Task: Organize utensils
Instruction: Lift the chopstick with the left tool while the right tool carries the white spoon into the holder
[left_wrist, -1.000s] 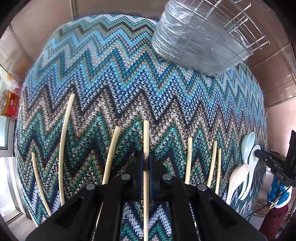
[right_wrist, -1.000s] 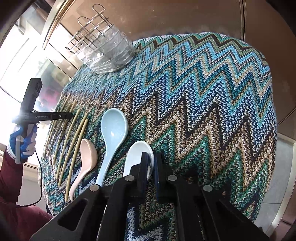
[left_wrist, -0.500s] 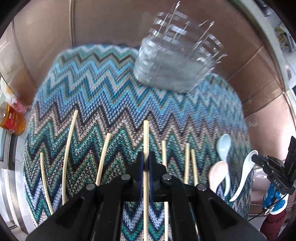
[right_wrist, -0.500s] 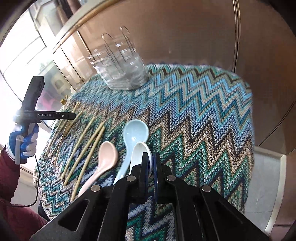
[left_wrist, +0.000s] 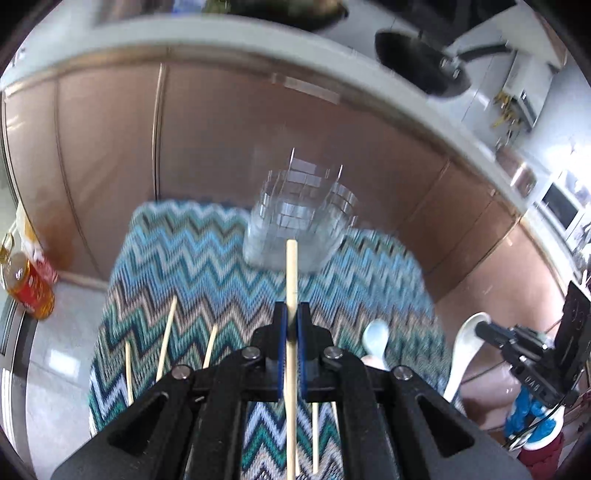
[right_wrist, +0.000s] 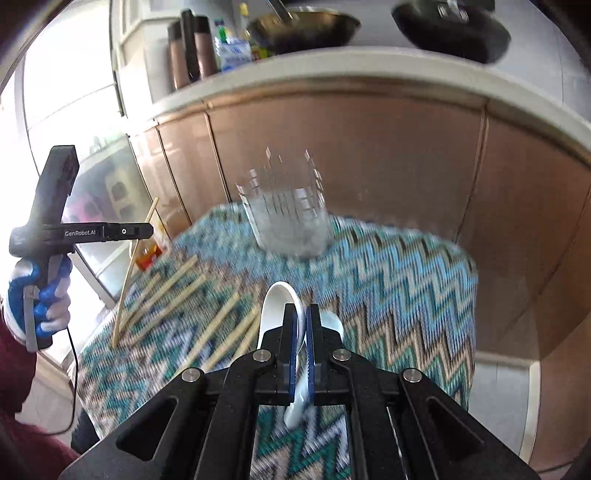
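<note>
**Asker:** Two tools are at work, I gather. What fills the scene, largest thing first?

**Describer:** Largest is the tabletop (left_wrist: 192, 258), covered in a blue, teal and tan zigzag cloth. At its far edge stands a clear rack with wire dividers (left_wrist: 299, 225), blurred in both views. Several chopsticks (right_wrist: 173, 295) lie loose on the cloth, beside a pale blue spoon (left_wrist: 376, 334).

**Asker:** And each tool?

**Describer:** The left tool (left_wrist: 291, 321) is clamped on one chopstick (left_wrist: 291, 269), lifted clear of the cloth, its tip pointing toward the rack. The right tool (right_wrist: 302, 325) is pinched on the handle of a white spoon (right_wrist: 275, 302), also raised, bowl forward.

**Asker:** Which step is this?

**Describer:** It looks like carrying: both pieces are picked up and heading for the rack, not yet in it. Next, each likely needs tipping upright above a rack slot, then releasing. The thin chopstick may swivel in the grip.
</note>
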